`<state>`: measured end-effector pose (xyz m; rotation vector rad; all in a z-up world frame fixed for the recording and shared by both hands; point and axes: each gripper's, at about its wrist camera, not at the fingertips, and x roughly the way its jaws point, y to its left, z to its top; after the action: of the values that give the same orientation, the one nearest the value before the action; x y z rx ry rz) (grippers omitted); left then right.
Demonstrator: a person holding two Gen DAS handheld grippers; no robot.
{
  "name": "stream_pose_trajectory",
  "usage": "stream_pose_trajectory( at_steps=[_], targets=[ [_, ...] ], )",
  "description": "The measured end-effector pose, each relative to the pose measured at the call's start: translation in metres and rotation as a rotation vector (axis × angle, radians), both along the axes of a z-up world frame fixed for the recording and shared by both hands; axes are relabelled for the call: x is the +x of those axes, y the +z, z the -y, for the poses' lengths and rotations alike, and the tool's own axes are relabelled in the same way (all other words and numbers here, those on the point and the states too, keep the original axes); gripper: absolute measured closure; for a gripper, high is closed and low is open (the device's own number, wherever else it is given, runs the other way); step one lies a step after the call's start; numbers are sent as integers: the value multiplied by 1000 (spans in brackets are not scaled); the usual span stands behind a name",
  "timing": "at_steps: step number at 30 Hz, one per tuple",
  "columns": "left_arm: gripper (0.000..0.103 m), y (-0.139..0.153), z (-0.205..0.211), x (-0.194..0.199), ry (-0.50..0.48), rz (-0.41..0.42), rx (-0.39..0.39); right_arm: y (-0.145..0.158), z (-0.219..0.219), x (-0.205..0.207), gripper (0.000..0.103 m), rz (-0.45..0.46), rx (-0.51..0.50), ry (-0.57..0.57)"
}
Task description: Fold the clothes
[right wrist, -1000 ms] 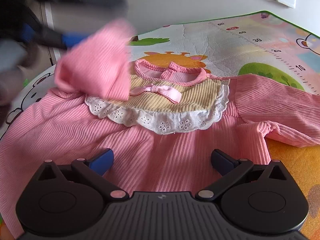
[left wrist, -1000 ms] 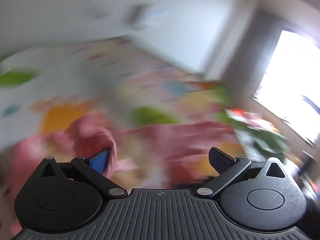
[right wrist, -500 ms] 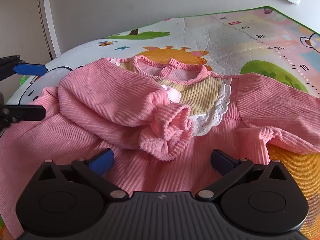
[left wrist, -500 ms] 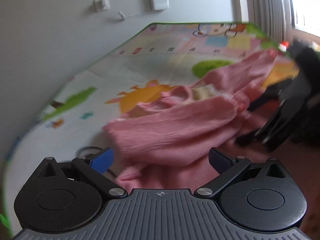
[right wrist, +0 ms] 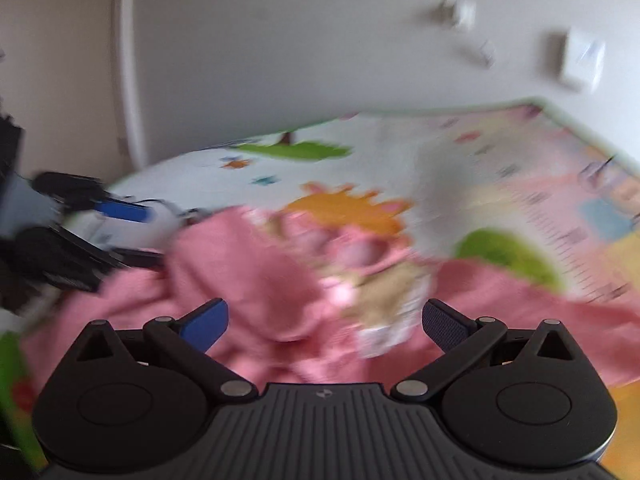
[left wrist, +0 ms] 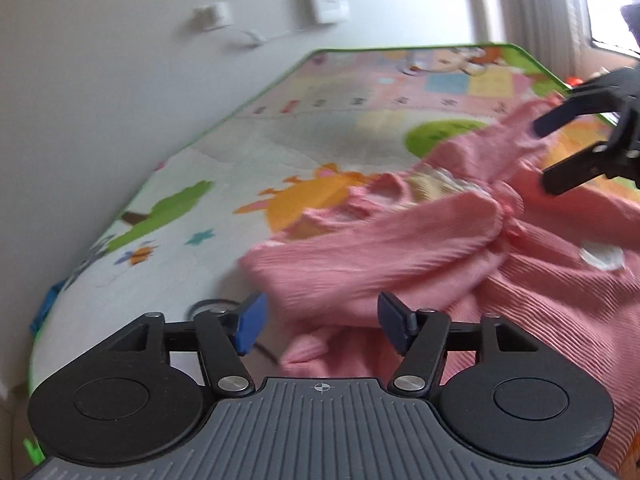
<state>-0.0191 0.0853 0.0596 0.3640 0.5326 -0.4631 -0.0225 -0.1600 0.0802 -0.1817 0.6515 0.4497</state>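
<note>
Currently the pink ribbed baby dress [left wrist: 440, 248] is lying on the play mat [left wrist: 360, 128], toward its near edge, one sleeve [left wrist: 380, 248] folded across the chest. Left gripper [left wrist: 318, 322] is hovering at the shoulder fold, jaws apart, holding nothing. Right gripper [right wrist: 324, 320] is likewise gaping, empty, over the bib. Risk: the folded sleeve is sitting loose; either jaw snagging the ribbing could be dragging it back open. Right view is blurring.
</note>
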Motion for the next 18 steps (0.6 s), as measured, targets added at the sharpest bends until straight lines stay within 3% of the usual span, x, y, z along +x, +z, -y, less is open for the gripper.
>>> stream_pose_trajectory(
  at_steps=[1,2,4,9,10,11,14,16,18],
  targets=[
    [30,-3,1,2,0,-6,7,-2,-2,3,4,-28,23,14],
    [29,-5,2,5,0,-12,14,-7,-3,9,19,-44,18,3],
    [29,-10,5,10,1,-24,29,-19,-6,21,34,-75,8,-18],
    [28,-23,11,22,2,-53,65,-45,-5,44,35,-151,11,-33],
    [31,-26,12,25,2,-59,72,-49,-4,46,40,-159,13,-28],
    [34,-28,13,27,2,-65,79,-50,-5,45,55,-164,20,-13],
    [54,-28,16,34,2,-74,77,-38,-15,42,77,-132,-1,41],
    [70,-19,16,38,-1,-70,48,-25,-21,40,82,-85,-35,81],
    [72,0,16,41,-14,-47,-18,-8,-22,47,84,-17,-76,70]
  ],
)
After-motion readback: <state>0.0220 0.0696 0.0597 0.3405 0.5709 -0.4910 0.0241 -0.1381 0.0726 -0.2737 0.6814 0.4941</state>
